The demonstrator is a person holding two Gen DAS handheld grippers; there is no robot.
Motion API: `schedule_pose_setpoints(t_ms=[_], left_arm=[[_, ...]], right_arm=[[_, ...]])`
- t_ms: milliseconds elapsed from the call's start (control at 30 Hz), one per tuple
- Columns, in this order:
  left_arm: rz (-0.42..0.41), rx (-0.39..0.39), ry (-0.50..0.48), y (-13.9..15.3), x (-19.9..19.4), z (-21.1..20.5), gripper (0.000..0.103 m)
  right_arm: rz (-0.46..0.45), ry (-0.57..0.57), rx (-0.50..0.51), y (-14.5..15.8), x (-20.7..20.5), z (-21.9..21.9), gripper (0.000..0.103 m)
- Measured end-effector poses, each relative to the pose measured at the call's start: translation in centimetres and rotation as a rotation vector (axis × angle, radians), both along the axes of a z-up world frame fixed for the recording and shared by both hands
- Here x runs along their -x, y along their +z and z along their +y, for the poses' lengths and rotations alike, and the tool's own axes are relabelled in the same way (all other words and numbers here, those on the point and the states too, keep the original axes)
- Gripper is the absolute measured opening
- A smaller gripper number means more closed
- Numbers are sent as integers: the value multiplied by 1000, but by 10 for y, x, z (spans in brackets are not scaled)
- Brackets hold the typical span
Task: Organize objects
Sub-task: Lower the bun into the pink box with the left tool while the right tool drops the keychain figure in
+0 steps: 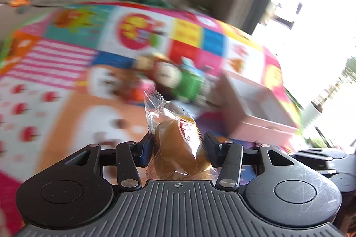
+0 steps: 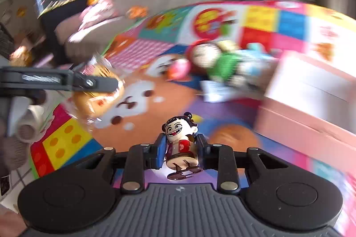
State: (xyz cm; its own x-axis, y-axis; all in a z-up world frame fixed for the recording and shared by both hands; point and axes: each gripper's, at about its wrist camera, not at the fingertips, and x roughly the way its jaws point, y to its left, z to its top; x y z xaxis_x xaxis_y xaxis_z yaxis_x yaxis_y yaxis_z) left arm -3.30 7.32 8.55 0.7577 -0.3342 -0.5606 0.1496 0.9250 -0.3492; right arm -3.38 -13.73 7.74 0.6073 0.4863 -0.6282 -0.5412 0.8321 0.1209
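Toys are being left piled on the colourful play mat beside a pink box; a figurine is being clamped by the right tool, a wrapped snack by the left tool.

Two matching hand-held grippers: the left gripper and right gripper each carry a grey ribbed base, two round black discs, black linkage arms with silver rivets, and blue-faced pads. A small crosshair mark sits on each base. Scratches score the left unit's right-hand disc.
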Motion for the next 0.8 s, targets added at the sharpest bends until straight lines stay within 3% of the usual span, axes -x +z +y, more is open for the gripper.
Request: schedule_pose_setpoints(t_ms=[200,333,367,467,633,800], left_arm=[[-85,-8,-167,22,-58,-98,53],[-133,66,-227,28,-110,-159,55],[-137,49,-245,24,-122,-175,56],[-142,-136,-264,1,-148,-222,53],[-4,-93,-264,-29,-170,-218,52],[-109,51,-160,-9,-151,-165,50]], right_arm=[[-165,-253,-54,40,34,-97,28],[-256,-366,-72,51,33,-133,28],[-265,-390,-75,52,30,-139,28],[-270,-439,-93,52,18,-157,28],[-251,-479,-100,48,-8,-171,28],[-202,-502,-157,47,-43,-185,28]])
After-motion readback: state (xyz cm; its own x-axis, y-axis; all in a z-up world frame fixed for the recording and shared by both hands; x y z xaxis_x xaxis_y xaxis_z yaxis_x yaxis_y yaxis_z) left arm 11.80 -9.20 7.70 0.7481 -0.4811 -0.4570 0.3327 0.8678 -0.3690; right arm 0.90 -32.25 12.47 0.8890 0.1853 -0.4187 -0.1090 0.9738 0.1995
